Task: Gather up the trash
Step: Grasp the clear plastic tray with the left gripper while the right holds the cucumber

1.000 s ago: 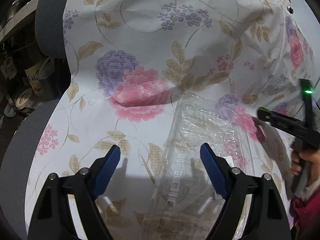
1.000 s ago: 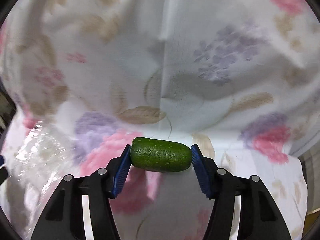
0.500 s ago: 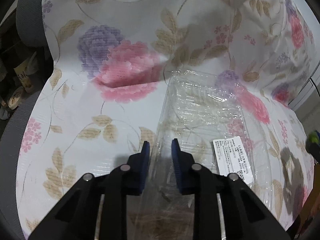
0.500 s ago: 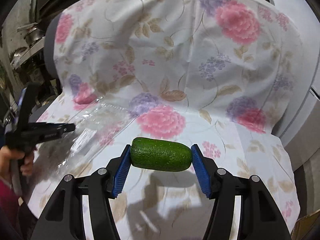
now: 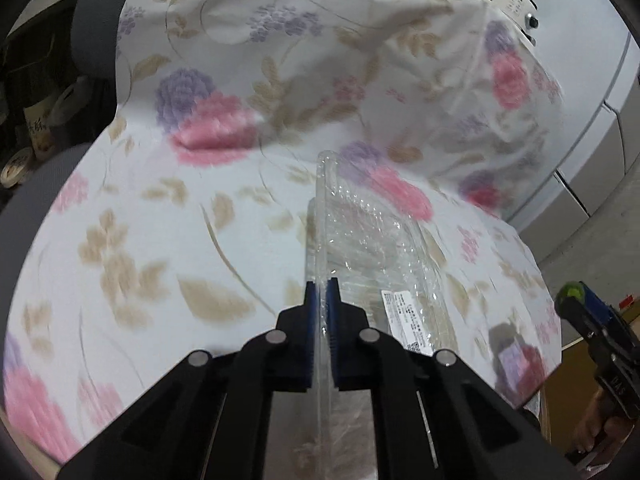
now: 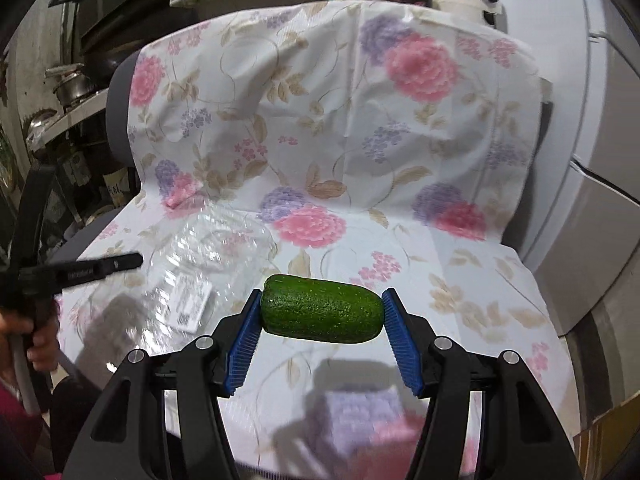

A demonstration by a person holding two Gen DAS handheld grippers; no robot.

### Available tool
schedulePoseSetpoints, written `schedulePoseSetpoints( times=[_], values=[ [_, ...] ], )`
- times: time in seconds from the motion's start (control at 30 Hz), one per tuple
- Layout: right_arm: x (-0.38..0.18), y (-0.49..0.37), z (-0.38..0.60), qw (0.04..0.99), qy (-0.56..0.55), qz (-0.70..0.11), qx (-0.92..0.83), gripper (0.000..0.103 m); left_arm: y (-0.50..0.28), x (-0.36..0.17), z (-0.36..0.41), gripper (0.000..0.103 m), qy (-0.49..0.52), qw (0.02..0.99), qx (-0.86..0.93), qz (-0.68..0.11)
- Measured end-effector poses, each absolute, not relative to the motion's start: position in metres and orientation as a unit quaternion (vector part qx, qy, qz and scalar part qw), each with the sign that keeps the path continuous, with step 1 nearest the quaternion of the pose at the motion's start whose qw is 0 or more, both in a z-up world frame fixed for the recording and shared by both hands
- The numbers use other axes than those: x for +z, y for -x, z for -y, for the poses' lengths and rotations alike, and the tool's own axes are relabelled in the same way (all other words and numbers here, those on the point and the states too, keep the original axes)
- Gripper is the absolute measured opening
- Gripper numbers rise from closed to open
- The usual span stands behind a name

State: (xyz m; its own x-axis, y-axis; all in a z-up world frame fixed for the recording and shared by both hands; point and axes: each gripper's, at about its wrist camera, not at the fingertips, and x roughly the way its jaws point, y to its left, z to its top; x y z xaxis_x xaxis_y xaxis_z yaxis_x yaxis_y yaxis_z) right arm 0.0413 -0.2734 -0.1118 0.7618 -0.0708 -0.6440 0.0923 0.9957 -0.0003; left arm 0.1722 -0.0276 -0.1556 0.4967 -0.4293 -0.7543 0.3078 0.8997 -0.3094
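Note:
A clear plastic clamshell container (image 5: 372, 248) with a white label lies on the flowered cloth (image 5: 200, 240), tilted up on one side. My left gripper (image 5: 322, 288) is shut on its near rim, which runs between the blue pads. From the right wrist, that container (image 6: 216, 256) shows at the left, with the left gripper (image 6: 128, 262) reaching in over it. My right gripper (image 6: 322, 304) is shut on a short green cucumber piece (image 6: 320, 310), held crosswise above the cloth. The right gripper (image 5: 580, 304) also appears at the far right of the left wrist view.
The flowered cloth (image 6: 360, 140) drapes over a grey upholstered seat and backrest (image 6: 118, 112). A white appliance (image 6: 592, 160) stands to the right. Shelves with pots and bottles (image 6: 76, 88) fill the left. A cardboard box edge (image 6: 612, 440) is at lower right.
The left jaws went from wide apart to closed on the container's rim, and the container tipped up on edge. The right gripper drew back from the cloth, still holding the cucumber piece.

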Motion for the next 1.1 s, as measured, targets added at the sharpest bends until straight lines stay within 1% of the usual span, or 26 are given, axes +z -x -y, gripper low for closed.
schedulePoseSetpoints(
  times=[0.23,0.5,0.57,0.67,1.03,1.1],
  values=[
    [-0.110,-0.001,0.285,0.939,-0.018,-0.336,-0.069,0.060,-0.131,-0.165,0.066,0.006,0.025,0.859,-0.221,-0.462],
    [-0.117,0.015,0.296,0.938,-0.019,-0.337,-0.081,0.060,-0.126,-0.177,0.082,0.008,-0.027,0.854,-0.211,-0.475],
    [-0.117,0.016,0.296,0.938,-0.020,-0.336,-0.079,0.060,-0.128,-0.178,0.083,0.021,-0.040,0.854,-0.206,-0.476],
    [-0.118,0.017,0.295,0.938,-0.019,-0.336,-0.077,0.060,-0.131,-0.178,0.087,0.028,-0.047,0.854,-0.209,-0.474],
    [-0.118,0.018,0.294,0.938,-0.018,-0.338,-0.074,0.060,-0.137,-0.179,0.100,0.028,-0.071,0.856,-0.209,-0.468],
    [-0.118,0.018,0.294,0.939,-0.018,-0.336,-0.074,0.060,-0.137,-0.178,0.100,0.027,-0.072,0.855,-0.211,-0.469]
  ],
)
